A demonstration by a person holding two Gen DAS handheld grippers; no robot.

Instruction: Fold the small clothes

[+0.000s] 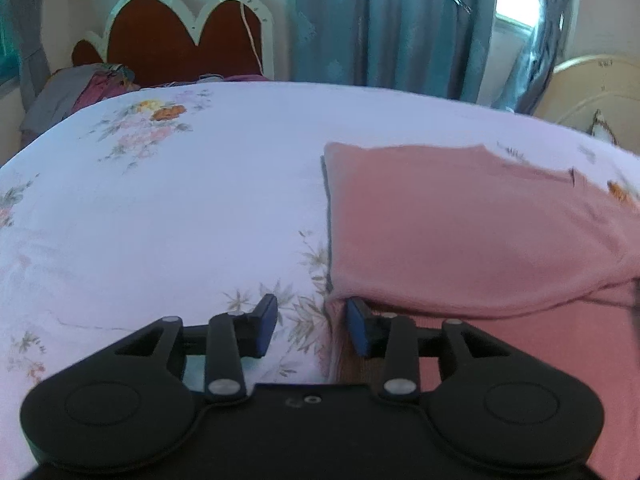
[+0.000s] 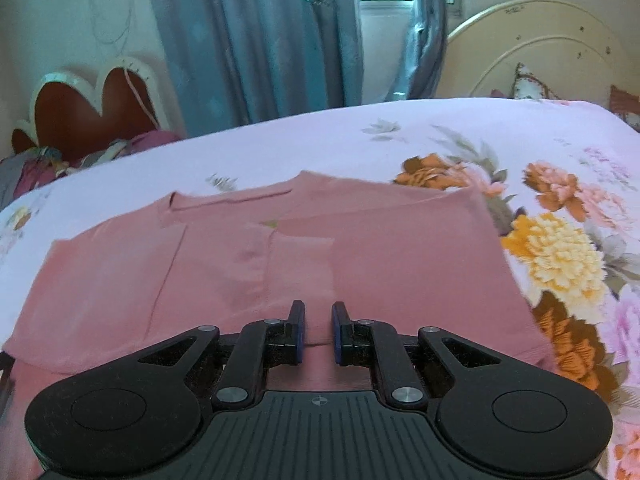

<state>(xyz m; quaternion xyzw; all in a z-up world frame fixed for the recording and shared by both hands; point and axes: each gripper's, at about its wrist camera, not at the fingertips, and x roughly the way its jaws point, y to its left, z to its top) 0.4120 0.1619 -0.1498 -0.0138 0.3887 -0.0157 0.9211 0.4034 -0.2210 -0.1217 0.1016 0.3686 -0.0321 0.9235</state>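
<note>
A pink garment (image 2: pixel 360 256) lies flat on the floral bedsheet (image 2: pixel 440 136), its right side folded over toward the middle. My right gripper (image 2: pixel 318 330) sits at the garment's near edge, its jaws nearly together with a strip of pink cloth and a hem line pinched between the pads. In the left wrist view the same garment (image 1: pixel 460 232) fills the right half. My left gripper (image 1: pixel 312 326) rests at the garment's near left corner with its jaws apart. Its right finger (image 1: pixel 358 330) is tucked under the cloth's edge, and its left finger (image 1: pixel 266 320) is over bare sheet (image 1: pixel 180 220).
A red heart-shaped headboard (image 1: pixel 176 44) and a heap of clothes (image 1: pixel 80 92) stand at the far left of the bed. Blue curtains (image 1: pixel 380 20) hang behind. A cream round headboard (image 2: pixel 540 48) with a cushion (image 2: pixel 528 84) is at the far right.
</note>
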